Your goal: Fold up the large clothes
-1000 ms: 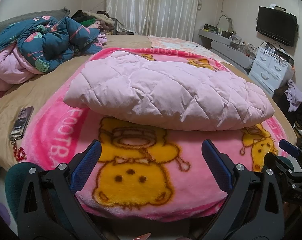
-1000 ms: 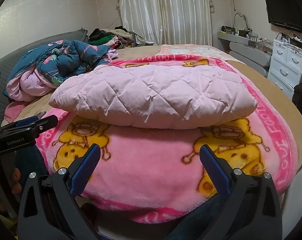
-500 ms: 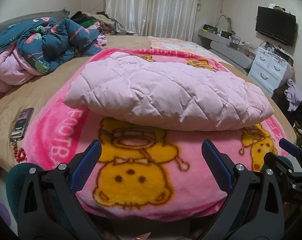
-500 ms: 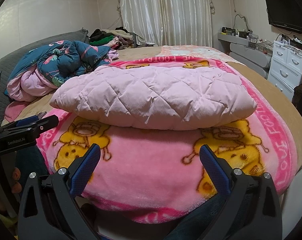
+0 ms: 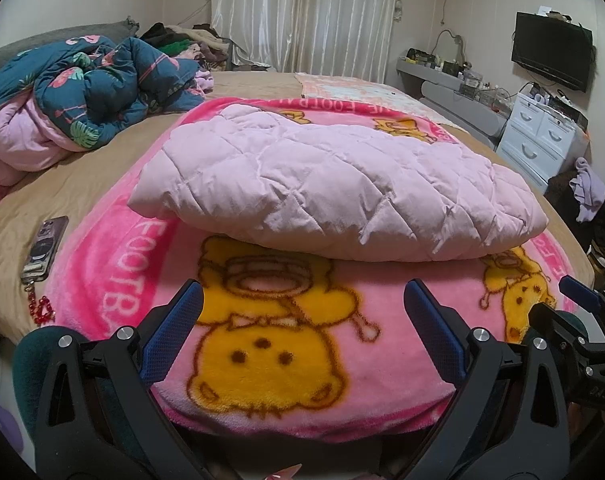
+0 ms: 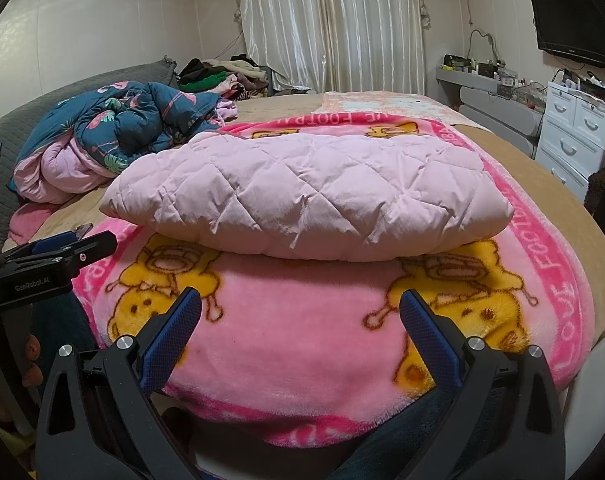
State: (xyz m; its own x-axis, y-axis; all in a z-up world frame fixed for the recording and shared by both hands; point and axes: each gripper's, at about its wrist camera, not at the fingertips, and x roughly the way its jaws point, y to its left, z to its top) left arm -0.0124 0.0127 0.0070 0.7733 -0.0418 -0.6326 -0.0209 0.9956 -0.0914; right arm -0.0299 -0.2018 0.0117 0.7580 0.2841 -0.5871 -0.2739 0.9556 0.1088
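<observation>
Left wrist view: left claw [image 5: 302, 308] hangs with its blue-padded fingers spread wide apart, gripping nothing, over the near edge of a pink cartoon blanket [image 5: 270, 360]. Folded pink quilted coat [image 5: 334, 192] lies at 12 o'clock on that blanket, apart from the claw. A phone [image 5: 44, 248] rests at 9 o'clock on the bed [image 5: 86, 176].

Right wrist view: right claw [image 6: 300, 312] is likewise spread wide and empty, the coat [image 6: 314, 196] at 12 o'clock, a crumpled teal floral duvet [image 6: 142, 124] at 10 o'clock.
</observation>
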